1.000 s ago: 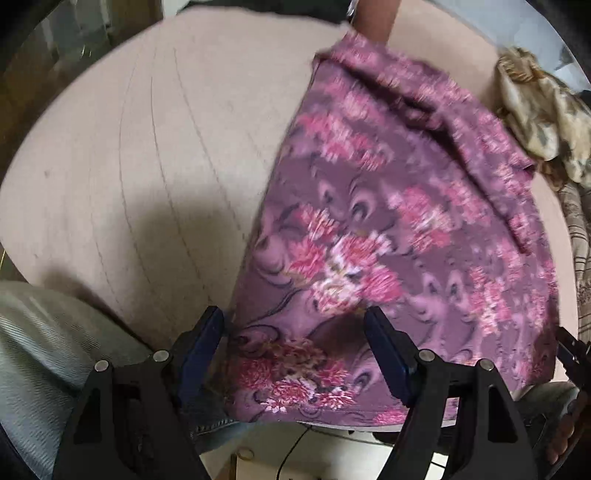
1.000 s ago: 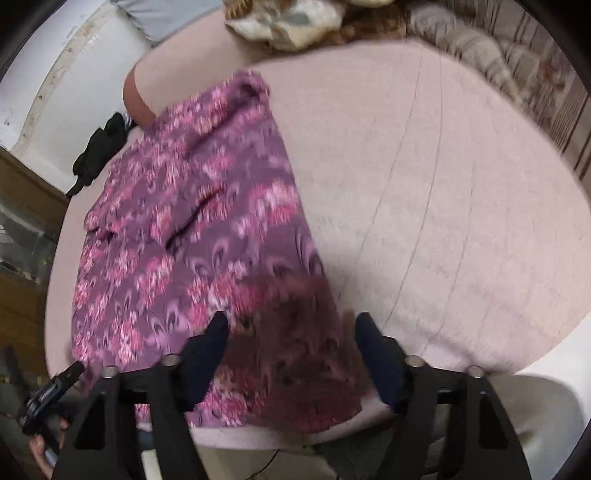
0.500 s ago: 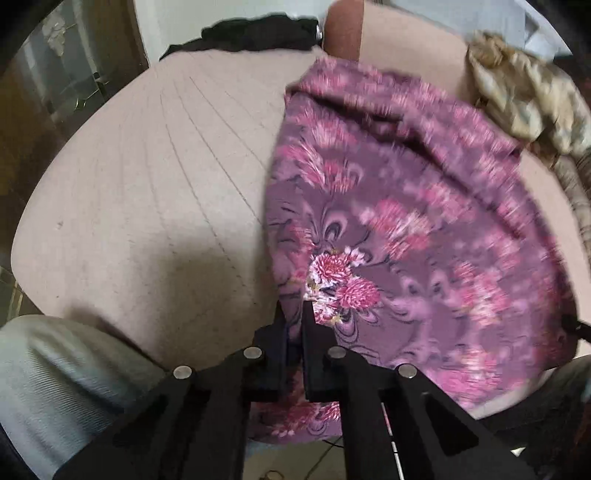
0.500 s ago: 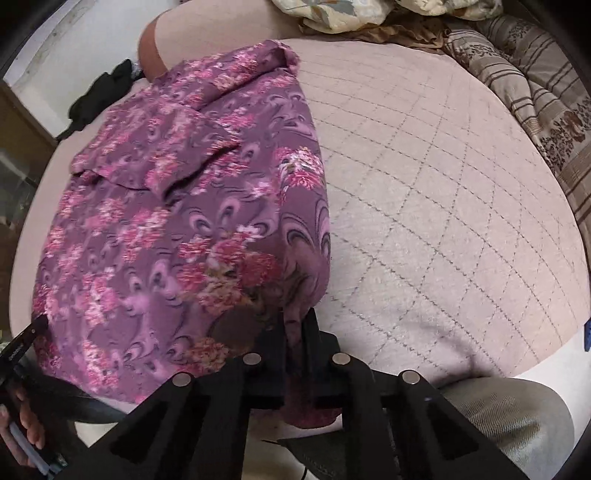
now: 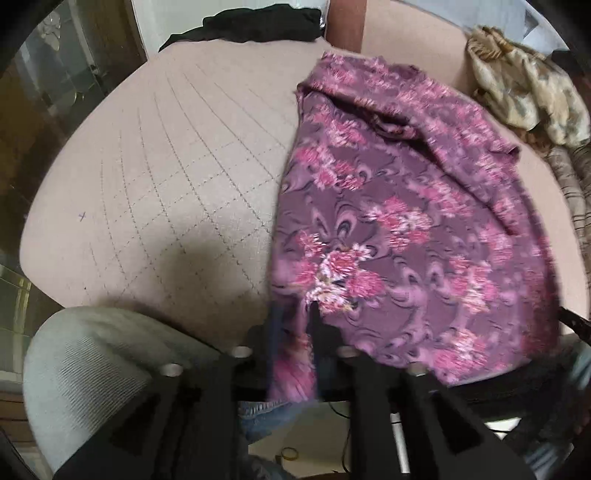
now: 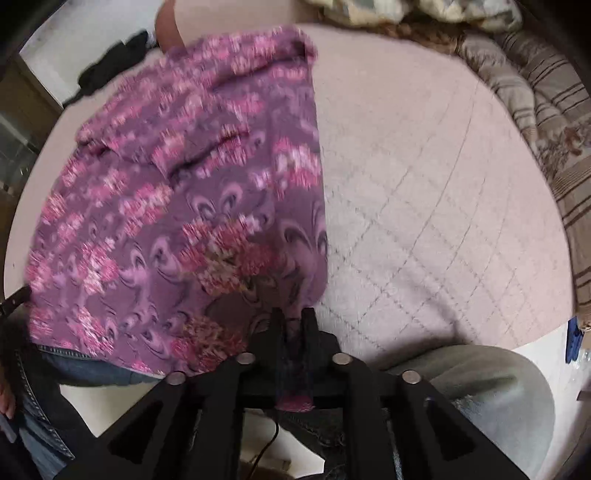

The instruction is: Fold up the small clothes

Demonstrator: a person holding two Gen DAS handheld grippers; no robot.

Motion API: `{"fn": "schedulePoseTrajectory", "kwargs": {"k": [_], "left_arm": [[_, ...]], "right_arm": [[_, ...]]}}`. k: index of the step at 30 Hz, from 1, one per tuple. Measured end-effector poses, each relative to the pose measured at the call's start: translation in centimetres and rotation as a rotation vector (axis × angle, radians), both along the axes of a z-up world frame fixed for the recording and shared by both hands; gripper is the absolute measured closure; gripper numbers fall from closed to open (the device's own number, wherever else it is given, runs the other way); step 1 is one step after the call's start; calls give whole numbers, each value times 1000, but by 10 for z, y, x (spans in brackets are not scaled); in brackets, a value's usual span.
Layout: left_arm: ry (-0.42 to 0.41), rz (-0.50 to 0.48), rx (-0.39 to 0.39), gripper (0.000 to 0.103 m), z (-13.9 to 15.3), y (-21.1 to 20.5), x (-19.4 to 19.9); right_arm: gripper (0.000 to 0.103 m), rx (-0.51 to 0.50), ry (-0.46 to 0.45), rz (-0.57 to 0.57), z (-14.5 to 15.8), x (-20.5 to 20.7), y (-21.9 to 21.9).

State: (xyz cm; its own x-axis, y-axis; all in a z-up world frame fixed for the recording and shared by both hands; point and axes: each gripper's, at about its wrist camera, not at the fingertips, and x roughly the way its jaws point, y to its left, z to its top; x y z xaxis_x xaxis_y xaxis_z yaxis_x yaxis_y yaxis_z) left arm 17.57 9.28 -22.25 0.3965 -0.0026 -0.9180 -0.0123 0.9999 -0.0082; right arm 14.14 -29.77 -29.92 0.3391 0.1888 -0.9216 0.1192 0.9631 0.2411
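— Where is the garment?

— A purple floral garment (image 5: 399, 229) lies spread on the pink quilted bed (image 5: 177, 177). In the left wrist view it fills the right half of the frame, running from the upper centre down to the lower edge. In the right wrist view the same cloth (image 6: 177, 206) covers the left half, with bare quilt (image 6: 436, 206) to its right.

— What are the left tongs doing?

— The left tongs (image 5: 293, 332) sit at the lower centre of their frame, clenched on the near left corner of the garment. A strip of the cloth hangs down between the two fingers, below the bed's edge. The picture is blurred there, so the finger edges are soft.

— And the right tongs?

— The right tongs (image 6: 293, 328) are likewise pinched together on the near right corner of the cloth, at the lower centre of their frame. A small pink-purple tail of fabric pokes out under them.

— How does the cloth lie?

— The far part carries a folded-over flap with dark creases, towards the top of both frames. The near hem drapes over the bed's edge.

— Anything else around?

— A black garment (image 5: 255, 26) at the top of the left view, a beige patterned cloth pile (image 5: 528, 88) in its upper right, and a striped blanket (image 6: 546, 110) in the upper right of the right view. A grey-clad knee (image 5: 88, 373) shows in the lower left of the left view.
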Motion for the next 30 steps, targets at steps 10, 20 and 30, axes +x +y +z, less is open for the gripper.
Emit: {"fn": "schedulePoseTrajectory", "kwargs": {"k": [10, 20, 30], "left_arm": [[-173, -42, -39, 28, 84, -5, 49], [-198, -65, -12, 24, 87, -15, 223], [0, -63, -89, 25, 7, -34, 412]], "right_arm": [[17, 244, -322, -89, 93, 33, -63], [16, 257, -358, -20, 100, 176, -90], [20, 247, -208, 17, 23, 343, -90]]}}
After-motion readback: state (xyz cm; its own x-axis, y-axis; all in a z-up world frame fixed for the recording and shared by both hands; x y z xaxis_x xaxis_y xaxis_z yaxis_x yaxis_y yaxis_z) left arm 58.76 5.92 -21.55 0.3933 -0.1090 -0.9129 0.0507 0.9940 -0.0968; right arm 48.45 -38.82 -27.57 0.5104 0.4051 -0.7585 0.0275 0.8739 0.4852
